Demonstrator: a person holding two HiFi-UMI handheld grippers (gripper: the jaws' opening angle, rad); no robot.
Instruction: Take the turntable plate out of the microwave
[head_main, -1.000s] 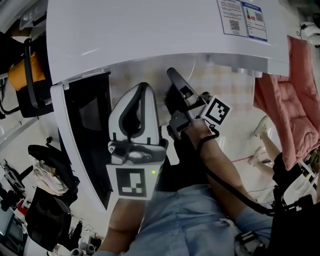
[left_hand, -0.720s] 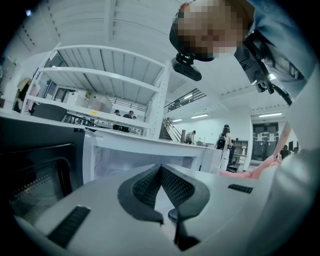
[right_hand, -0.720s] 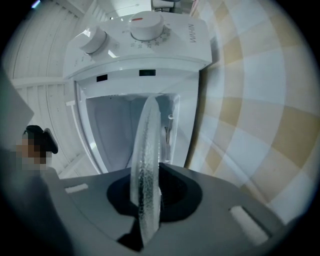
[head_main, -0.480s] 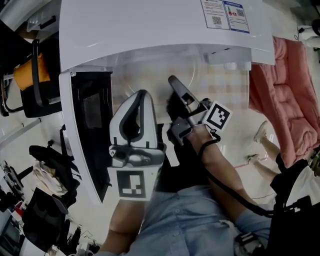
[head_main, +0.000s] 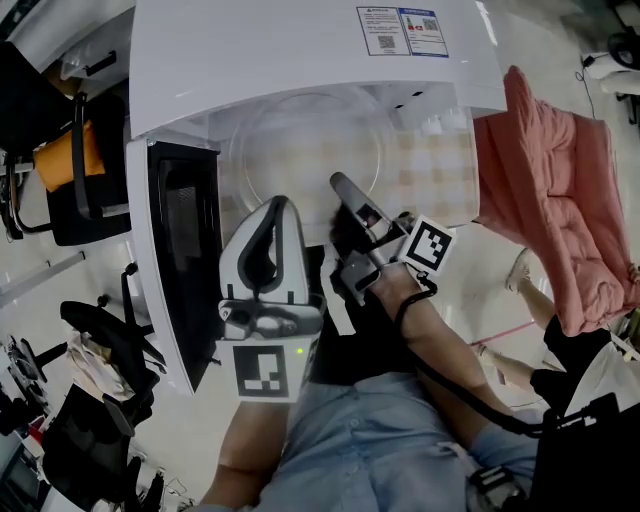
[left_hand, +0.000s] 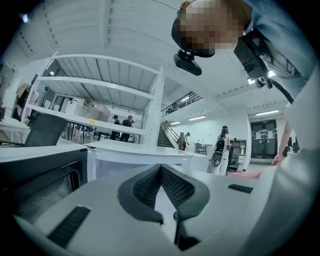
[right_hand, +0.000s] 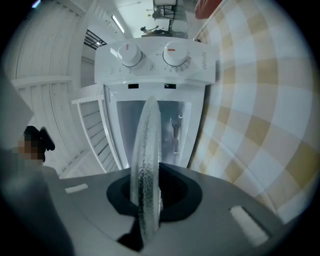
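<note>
- Turntable plate (head_main: 300, 150) source: the white microwave (head_main: 300, 50), which stands on the desk with its cavity open toward the person. Hazard: the plate's far rim lies close to the cavity mouth, so a tilt or sideways swing during withdrawal could knock the glass against the frame.
- Desk (head_main: 440, 180): covered in a checked cloth and lying beneath the plate. A dropped plate would probably land here or go over the near edge.
- Door (head_main: 185, 250): dark-windowed and swung wide open at the left. It borders the exit path on that side and could be struck.
- The plate itself: clear glass, roughly level. Most of its disc is out in front of the cavity, above the desk, and it appears to be carried by its near rim.
- Left tongs (head_main: 283, 202): tips together with nothing between them, just beside the plate's near rim. Contact with the glass cannot be determined.
- Right tongs (head_main: 340, 185): clamped on the plate's near rim, with the glass edge-on between the pads. Hazard: a single narrow grip on smooth, heavy glass may let the disc droop, pivot or slide free.
</note>
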